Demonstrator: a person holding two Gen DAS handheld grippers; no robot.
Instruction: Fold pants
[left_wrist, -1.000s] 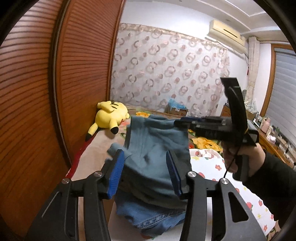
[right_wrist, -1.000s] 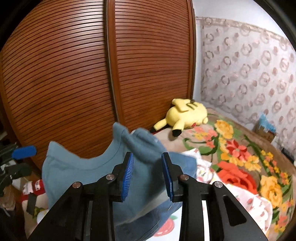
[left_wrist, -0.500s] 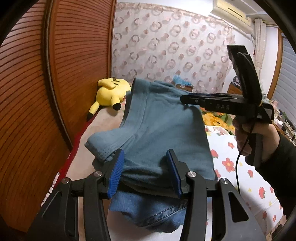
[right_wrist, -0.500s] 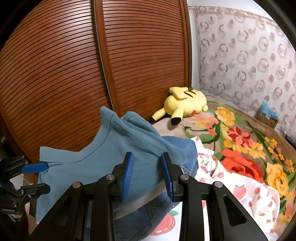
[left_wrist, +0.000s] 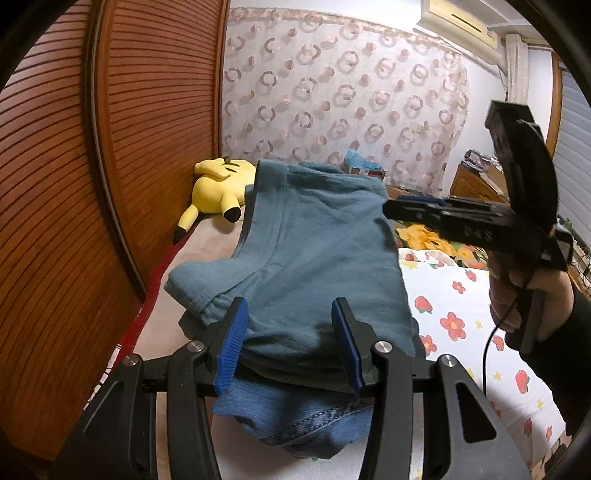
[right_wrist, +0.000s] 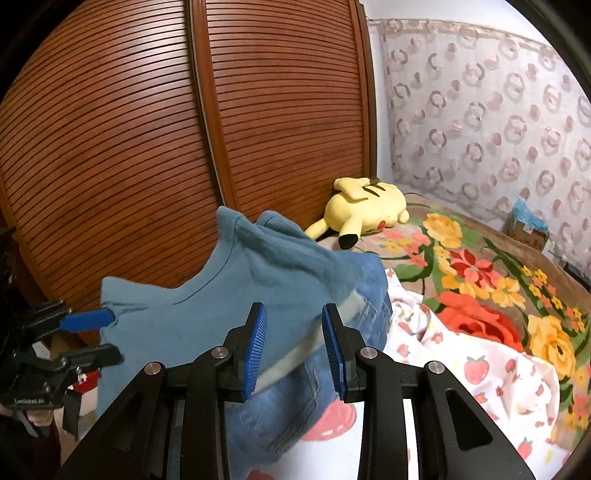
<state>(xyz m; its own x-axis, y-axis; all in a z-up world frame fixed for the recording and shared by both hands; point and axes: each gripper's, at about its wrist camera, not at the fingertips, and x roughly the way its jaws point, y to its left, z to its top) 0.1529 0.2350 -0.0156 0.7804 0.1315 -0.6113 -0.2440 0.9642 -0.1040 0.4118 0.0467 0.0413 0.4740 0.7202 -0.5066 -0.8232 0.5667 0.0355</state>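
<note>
Here soft teal knit pants (left_wrist: 314, 258) drape over rumpled denim (left_wrist: 295, 417).

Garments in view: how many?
2. Teal garment lies on top; blue jeans sit underneath it, with only their near edge showing. More could be hidden beneath.

Black angular frames with silver screws and ribbed blue pads (left_wrist: 229, 341) are seen on both grippers; a black cable (left_wrist: 493, 334) and dark sleeve (left_wrist: 565, 354) are seen below the right hand (left_wrist: 524, 291).

Teal pants (left_wrist: 317, 266) lie atop jeans (left_wrist: 295, 417), plush toy (left_wrist: 218, 192) behind
</note>
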